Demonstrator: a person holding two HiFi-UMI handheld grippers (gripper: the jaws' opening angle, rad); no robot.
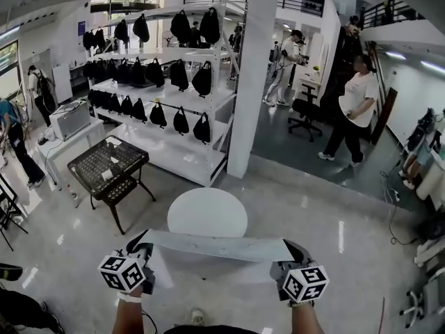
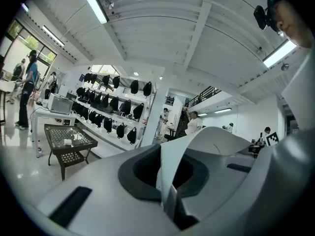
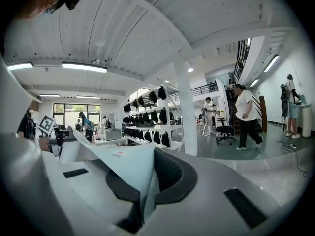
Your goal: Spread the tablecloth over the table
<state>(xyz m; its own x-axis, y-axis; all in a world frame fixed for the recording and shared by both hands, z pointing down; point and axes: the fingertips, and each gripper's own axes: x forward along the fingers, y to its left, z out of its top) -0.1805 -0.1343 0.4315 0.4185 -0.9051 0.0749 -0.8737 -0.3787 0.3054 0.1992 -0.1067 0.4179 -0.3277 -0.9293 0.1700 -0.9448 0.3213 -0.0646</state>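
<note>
A person stands at the near side of a round white table, with a two-jaw tool in each hand. A pale tablecloth stretches between the tools as a long, narrow band. It hangs in the air just short of the table's near edge and does not touch the top, which is bare.

The left hand-held gripper is pressed together on the cloth's left end, and the right hand-held gripper pinches the right end in the same way.

The cloth looks thin, light and limp. It curls and folds where it leaves each set of jaws, so it will likely sag and billow rather than hold a shape. Judging by that, the end corners now pinched are the sensible places to hold it, kept well apart so the band stays taut.

Only the head view shows the table and the full span of cloth in front of it. Beyond the table it also shows a white pillar and a shelving rack hung with black bags. The gripper views tilt up towards the ceiling and leave the table out. Only they show each set of jaws shut on a fold of fabric, and the right gripper view adds a small coloured mark on the cloth.
</note>
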